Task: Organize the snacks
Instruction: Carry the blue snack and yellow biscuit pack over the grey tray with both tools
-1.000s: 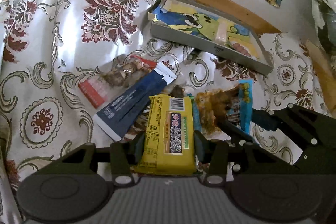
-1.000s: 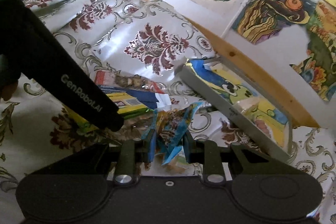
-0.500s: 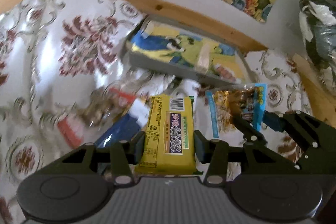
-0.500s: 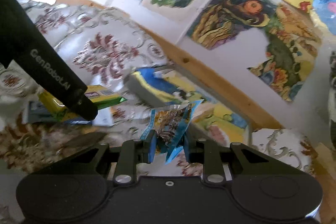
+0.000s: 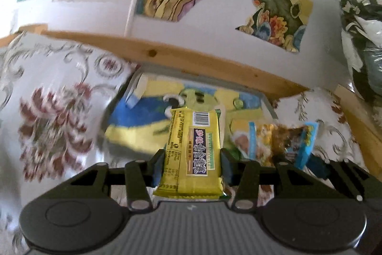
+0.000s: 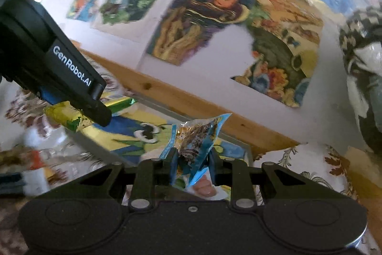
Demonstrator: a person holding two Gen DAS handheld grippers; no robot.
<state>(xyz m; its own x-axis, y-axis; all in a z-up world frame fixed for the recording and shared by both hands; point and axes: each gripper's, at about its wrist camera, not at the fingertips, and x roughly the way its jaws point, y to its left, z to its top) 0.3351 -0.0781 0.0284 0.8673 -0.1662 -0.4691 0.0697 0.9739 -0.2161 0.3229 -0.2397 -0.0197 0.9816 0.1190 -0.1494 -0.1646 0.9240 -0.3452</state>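
Left gripper (image 5: 192, 165): closed on a yellow foil-wrapped rectangular snack bar (image 5: 193, 152), which stands lengthwise between the 2 fingers, barcode end pointing far.
Snack bar position: held in the air in front of the shallow grey tray (image 5: 268, 103); its far end overlaps the tray's floor in the left wrist view. In the right wrist view the same bar (image 6: 69, 115) shows at the left, partly behind the left gripper's black body.
Right gripper (image 6: 192, 165): closed on a crumpled blue-edged clear snack packet with brown contents (image 6: 195, 138), pinched at its lower part; the upper part fans out above the fingers.
Snack packet position: held up over the near right part of the tray; in the left wrist view it (image 5: 279, 142) sits just to the right of the yellow bar.
Tray: lies at the far edge of the counter, against a wooden rail (image 5: 191, 59); its floor carries a blue, yellow and green cartoon print.
Counter: covered by a glossy white cloth with dark red floral pattern (image 5: 55, 116), blurred on the left.
Wall: white, with several colourful torn picture posters (image 6: 214, 16).
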